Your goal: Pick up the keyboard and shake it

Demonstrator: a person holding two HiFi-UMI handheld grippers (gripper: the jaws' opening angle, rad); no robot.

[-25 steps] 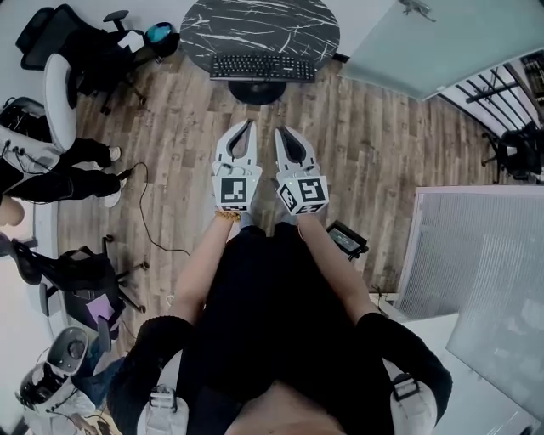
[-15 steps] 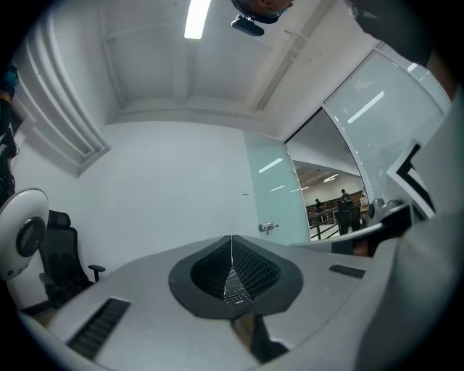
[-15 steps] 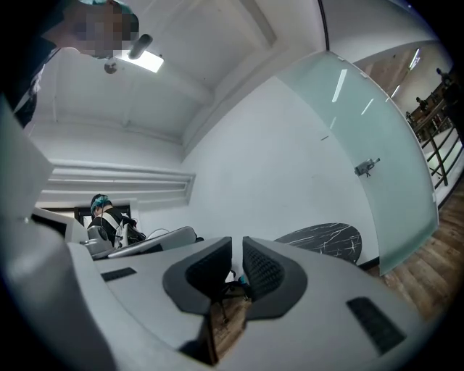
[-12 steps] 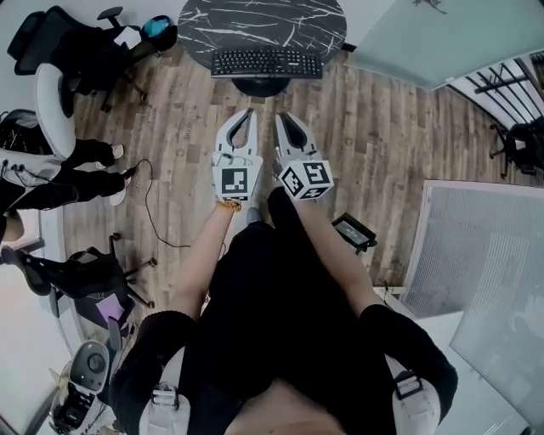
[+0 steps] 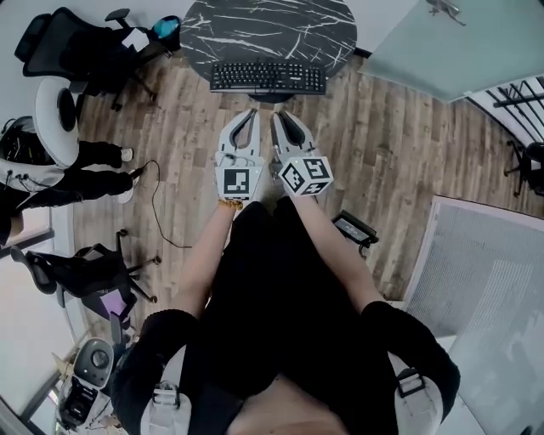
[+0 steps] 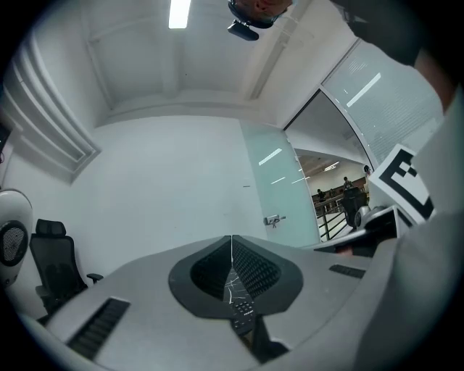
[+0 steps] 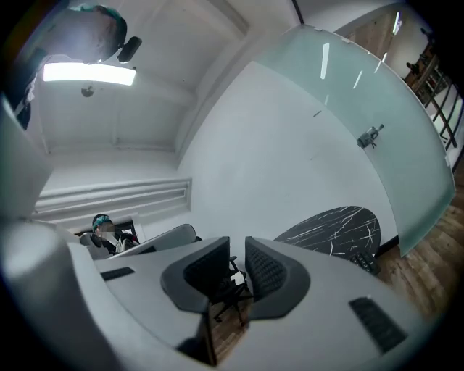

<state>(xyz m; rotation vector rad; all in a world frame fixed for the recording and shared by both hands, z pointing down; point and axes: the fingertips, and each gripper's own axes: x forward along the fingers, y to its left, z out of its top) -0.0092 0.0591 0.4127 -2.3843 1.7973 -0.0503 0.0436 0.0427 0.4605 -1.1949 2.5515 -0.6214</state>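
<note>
On the near edge of the table the keyboard is laid. It is judged light, stiff and long, best gripped at both short ends. Short of the table, the left gripper is held clenched and empty; the jaws of the right gripper have just been opening slightly, nothing between.

Bright even indoor light, ceiling lamp glaring overhead, streak reflections on glass wall, strong fisheye bending, dark vignetted corners

Both arms reach forward, left tongs closed (tips meeting), right tongs slightly parted.
</note>
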